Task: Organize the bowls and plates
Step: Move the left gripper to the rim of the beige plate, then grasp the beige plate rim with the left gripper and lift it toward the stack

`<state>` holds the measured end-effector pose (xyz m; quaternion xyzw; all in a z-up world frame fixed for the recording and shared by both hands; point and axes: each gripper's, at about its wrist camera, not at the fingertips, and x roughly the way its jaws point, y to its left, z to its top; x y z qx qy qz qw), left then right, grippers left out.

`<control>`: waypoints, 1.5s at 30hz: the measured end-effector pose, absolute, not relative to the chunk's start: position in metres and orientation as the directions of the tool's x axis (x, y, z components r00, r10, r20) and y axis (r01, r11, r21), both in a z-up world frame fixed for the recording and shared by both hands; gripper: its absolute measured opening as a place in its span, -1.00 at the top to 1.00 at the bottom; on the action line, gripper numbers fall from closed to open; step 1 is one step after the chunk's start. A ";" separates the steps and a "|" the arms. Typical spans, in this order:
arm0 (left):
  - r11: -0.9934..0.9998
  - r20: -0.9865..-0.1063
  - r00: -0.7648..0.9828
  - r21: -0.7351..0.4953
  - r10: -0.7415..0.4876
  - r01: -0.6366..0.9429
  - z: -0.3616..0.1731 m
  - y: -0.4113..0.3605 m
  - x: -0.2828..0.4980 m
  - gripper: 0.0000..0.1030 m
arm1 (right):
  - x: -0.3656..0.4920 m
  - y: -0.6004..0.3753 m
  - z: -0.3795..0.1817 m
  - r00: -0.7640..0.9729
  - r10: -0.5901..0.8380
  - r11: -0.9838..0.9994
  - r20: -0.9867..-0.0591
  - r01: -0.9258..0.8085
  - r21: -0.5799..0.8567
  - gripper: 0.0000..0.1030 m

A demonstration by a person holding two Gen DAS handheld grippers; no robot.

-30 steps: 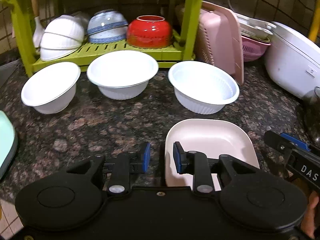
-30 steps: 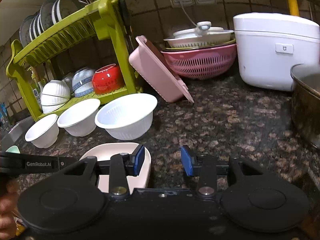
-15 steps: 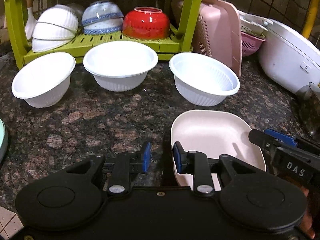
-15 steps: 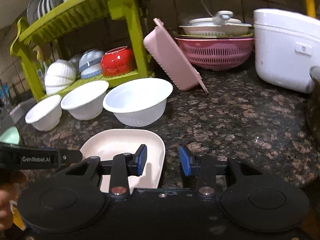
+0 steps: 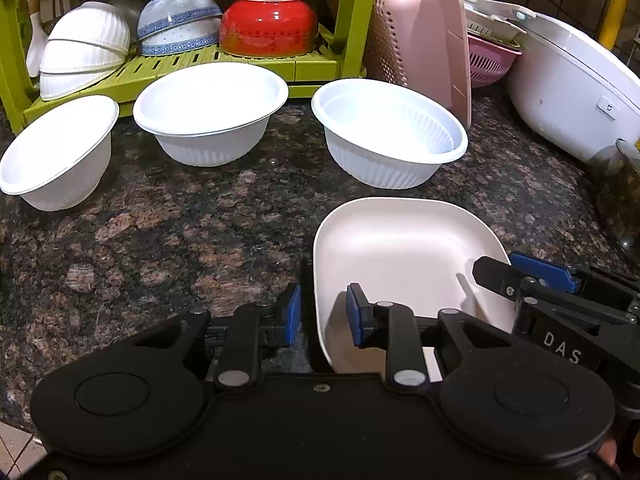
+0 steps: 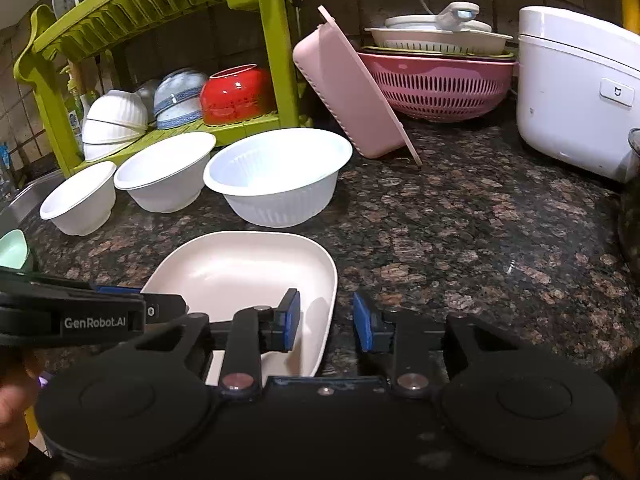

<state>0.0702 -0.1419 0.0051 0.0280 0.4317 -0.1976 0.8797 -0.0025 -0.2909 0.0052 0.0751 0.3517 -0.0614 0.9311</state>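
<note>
Now pink plate [image 5: 404, 248] rim between left hand-held gripper [image 5: 323, 314] (jaws apart)

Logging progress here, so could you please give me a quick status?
Both grippers, left gripper and right gripper, open, straddling pink plate rims. Plate on counter. Three white bowls beyond.

Ahead of me a pink colander [image 6: 438, 84] sits near a white rice cooker [image 6: 576, 92] on the speckled tabletop [image 6: 460, 220]. A pink tray [image 6: 352, 92] leans on the green rack [image 6: 272, 40].
</note>
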 end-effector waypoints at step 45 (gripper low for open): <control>0.972 -0.648 0.761 -0.158 0.031 -0.174 0.062 0.050 0.020 0.62 | 0.035 -0.087 0.055 0.793 0.304 0.942 -0.528 -0.332 0.043 0.78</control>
